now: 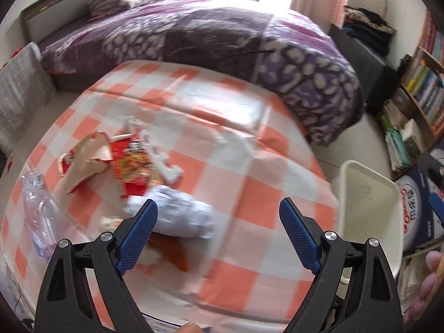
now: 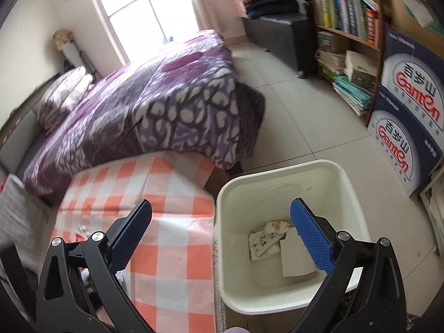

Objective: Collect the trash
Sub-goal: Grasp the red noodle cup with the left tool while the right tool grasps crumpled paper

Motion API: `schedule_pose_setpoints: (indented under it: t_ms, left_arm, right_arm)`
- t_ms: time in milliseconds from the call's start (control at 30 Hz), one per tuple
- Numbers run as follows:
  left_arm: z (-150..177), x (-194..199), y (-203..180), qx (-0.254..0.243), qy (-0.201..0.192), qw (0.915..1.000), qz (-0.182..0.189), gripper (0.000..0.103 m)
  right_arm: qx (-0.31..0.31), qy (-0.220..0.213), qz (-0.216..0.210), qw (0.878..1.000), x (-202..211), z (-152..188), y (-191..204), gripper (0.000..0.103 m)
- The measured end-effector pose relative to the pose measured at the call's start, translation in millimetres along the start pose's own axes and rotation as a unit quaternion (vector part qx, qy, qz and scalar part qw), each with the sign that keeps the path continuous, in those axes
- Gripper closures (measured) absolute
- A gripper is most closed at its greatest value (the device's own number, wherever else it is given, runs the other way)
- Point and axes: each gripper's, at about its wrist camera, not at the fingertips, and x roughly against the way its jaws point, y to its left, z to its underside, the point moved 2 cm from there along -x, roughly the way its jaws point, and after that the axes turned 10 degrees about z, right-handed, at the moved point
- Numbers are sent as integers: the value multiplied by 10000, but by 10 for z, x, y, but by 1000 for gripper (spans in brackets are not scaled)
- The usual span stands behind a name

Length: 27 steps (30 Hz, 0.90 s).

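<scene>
Trash lies on the orange-and-white checked table [image 1: 249, 166]: a crumpled white paper ball [image 1: 177, 216], a red snack wrapper [image 1: 133, 166], torn brown-red packaging [image 1: 86, 161], a white cut-out piece [image 1: 163, 161] and a crushed clear plastic bottle [image 1: 38, 213] at the left. My left gripper [image 1: 218, 208] is open and empty, just above the table, its left pad beside the paper ball. My right gripper [image 2: 221, 208] is open and empty, above the near rim of the white bin [image 2: 347, 188], which holds paper scraps [image 2: 266, 238] and a card [image 2: 294, 258].
The white bin also shows in the left wrist view [image 1: 369, 191], right of the table. A bed with a purple quilt [image 1: 222, 36] lies behind the table. A bookshelf [image 2: 347, 27] and stacked boxes [image 2: 410, 105] stand at the right. Tiled floor [image 2: 305, 122] lies between.
</scene>
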Motion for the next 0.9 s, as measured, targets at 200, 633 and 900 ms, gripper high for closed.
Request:
schedule_pose_setpoints:
  t_ms: [200, 633, 900]
  left_arm:
    - [-153, -24, 510, -32, 52, 9986, -532, 16]
    - [-418, -160, 1387, -1227, 539, 9861, -983, 16]
    - [-388, -465, 1669, -1282, 1036, 9824, -879, 16]
  right_arm:
    - [861, -52, 2, 9963, -40, 196, 488, 7]
    - [3392, 316, -1223, 9322, -165, 862, 1680, 7]
    - [4399, 491, -1828, 8779, -244, 1261, 2213, 7]
